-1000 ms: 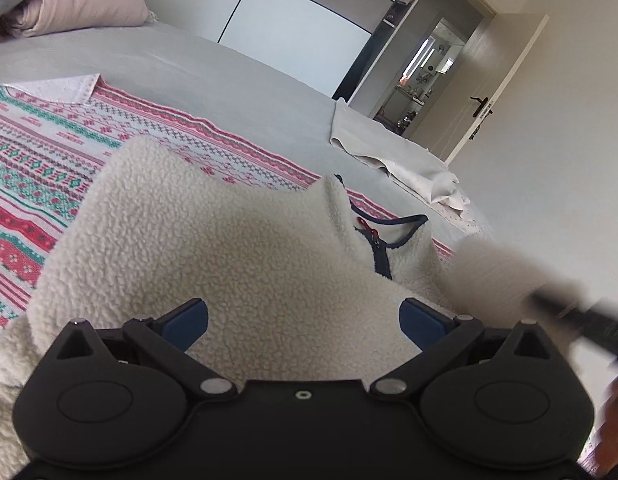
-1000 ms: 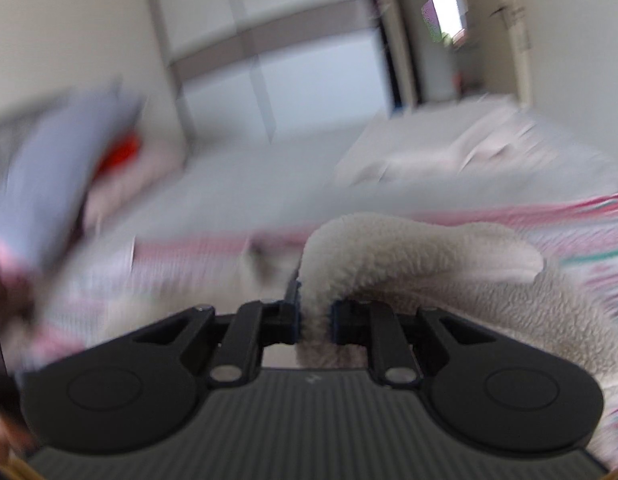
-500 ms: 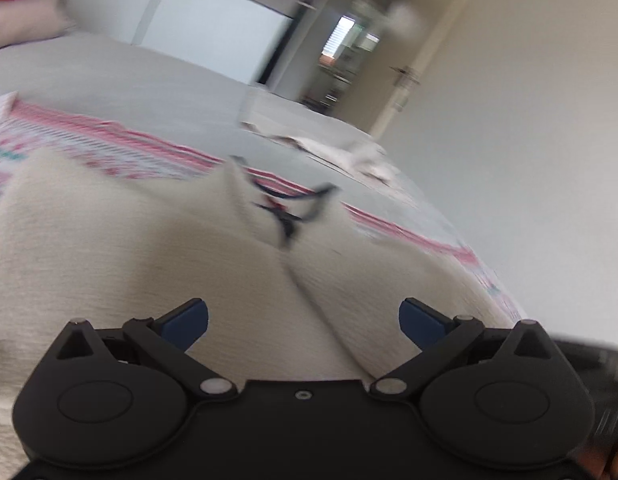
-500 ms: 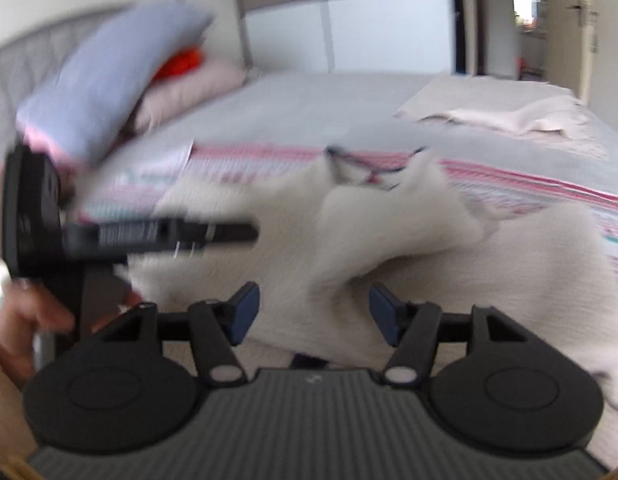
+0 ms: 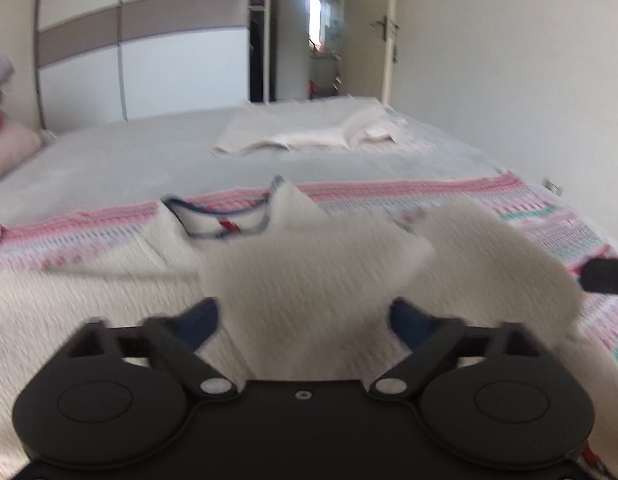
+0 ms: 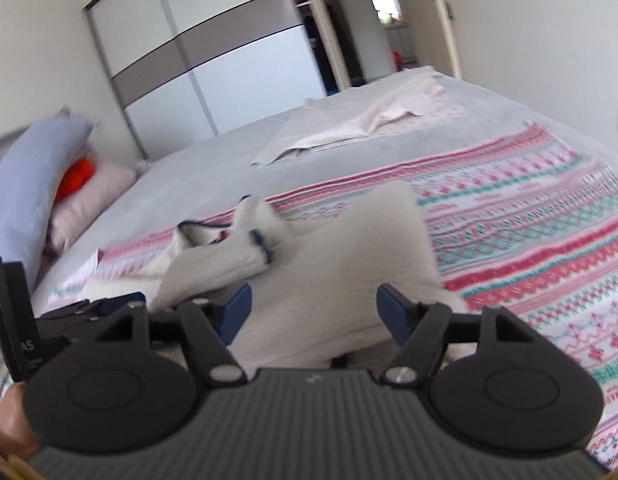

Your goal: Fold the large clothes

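Right wrist view: cream fleece (image 6: 349, 264) on patterned blanket (image 6: 549, 232), grey bed (image 6: 213, 164).

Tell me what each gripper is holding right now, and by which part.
Nothing is held. The left gripper and the right gripper both have their jaws spread wide open over the cream fleece jacket, which lies loose on the striped patterned blanket.

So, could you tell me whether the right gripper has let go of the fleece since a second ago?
Yes. The right gripper now stands open above the fleece, lying on the patterned blanket.
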Available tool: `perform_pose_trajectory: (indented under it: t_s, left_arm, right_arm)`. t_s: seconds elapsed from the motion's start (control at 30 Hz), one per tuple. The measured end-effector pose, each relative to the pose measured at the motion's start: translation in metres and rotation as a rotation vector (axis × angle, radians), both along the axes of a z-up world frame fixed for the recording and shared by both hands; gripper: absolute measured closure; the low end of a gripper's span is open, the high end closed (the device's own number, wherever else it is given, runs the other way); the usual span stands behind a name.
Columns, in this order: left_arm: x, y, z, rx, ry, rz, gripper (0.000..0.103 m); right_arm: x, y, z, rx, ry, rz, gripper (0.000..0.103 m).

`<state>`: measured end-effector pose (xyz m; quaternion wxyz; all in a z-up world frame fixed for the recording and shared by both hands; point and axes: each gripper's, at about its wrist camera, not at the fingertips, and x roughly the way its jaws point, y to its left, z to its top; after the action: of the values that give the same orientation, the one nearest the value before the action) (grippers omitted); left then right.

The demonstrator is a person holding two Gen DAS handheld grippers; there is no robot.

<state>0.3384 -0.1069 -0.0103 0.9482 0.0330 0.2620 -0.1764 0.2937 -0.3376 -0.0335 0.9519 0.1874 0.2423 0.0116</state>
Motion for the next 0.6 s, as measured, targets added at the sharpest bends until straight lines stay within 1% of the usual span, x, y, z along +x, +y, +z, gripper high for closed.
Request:
perform_pose_trajectory:
  t_s: [0.03, 0.07, 0.1, 0.13, 0.17, 0.23, 0.27, 0.3, 0.33, 0.37, 0.43, 0.53, 0.6]
  left_arm:
    - [-0.001, 0.007, 0.004, -0.017, -0.021, 0.030, 0.047]
    - [-0.005, 0.017, 0.010, -0.048, -0.047, 0.074, 0.052]
    - [-0.011, 0.030, 0.014, -0.076, -0.068, 0.132, 0.055]
    - [-0.016, 0.044, 0.017, -0.099, -0.075, 0.180, 0.055]
    - [-0.021, 0.060, 0.018, -0.135, -0.069, 0.204, 0.055]
    - [-0.029, 0.095, 0.012, -0.210, -0.012, 0.203, 0.054]
    - [-0.031, 0.112, 0.006, -0.249, 0.023, 0.183, 0.053]
    - [-0.033, 0.130, 0.000, -0.296, 0.056, 0.152, 0.045]
    - [-0.033, 0.147, -0.007, -0.350, 0.082, 0.116, 0.036]
    - [-0.035, 0.162, -0.013, -0.404, 0.097, 0.086, 0.032]
    - [-0.036, 0.187, -0.019, -0.480, 0.109, 0.079, 0.021]
    - [-0.026, 0.209, -0.024, -0.588, 0.147, 0.100, 0.019]
    - [-0.014, 0.212, -0.027, -0.654, 0.182, 0.115, 0.019]
  right_arm:
    - [0.001, -0.006, -0.002, 0.015, 0.004, -0.019, 0.034]
    - [0.002, -0.013, -0.004, 0.031, 0.010, -0.037, 0.034]
    - [0.001, -0.019, -0.006, 0.049, 0.017, -0.050, 0.034]
    - [0.000, -0.024, -0.008, 0.064, 0.023, -0.059, 0.034]
    - [0.000, -0.028, -0.010, 0.079, 0.028, -0.063, 0.034]
    - [-0.001, -0.034, -0.012, 0.108, 0.032, -0.066, 0.034]
    - [-0.002, -0.035, -0.012, 0.121, 0.033, -0.065, 0.033]
    - [-0.003, -0.036, -0.013, 0.131, 0.035, -0.063, 0.032]
    - [-0.003, -0.036, -0.013, 0.139, 0.037, -0.062, 0.032]
    - [-0.003, -0.037, -0.013, 0.145, 0.039, -0.063, 0.031]
    - [-0.003, -0.034, -0.013, 0.140, 0.045, -0.057, 0.030]
    - [0.000, -0.030, -0.014, 0.118, 0.054, -0.052, 0.029]
    - [0.001, -0.032, -0.014, 0.113, 0.059, -0.057, 0.029]
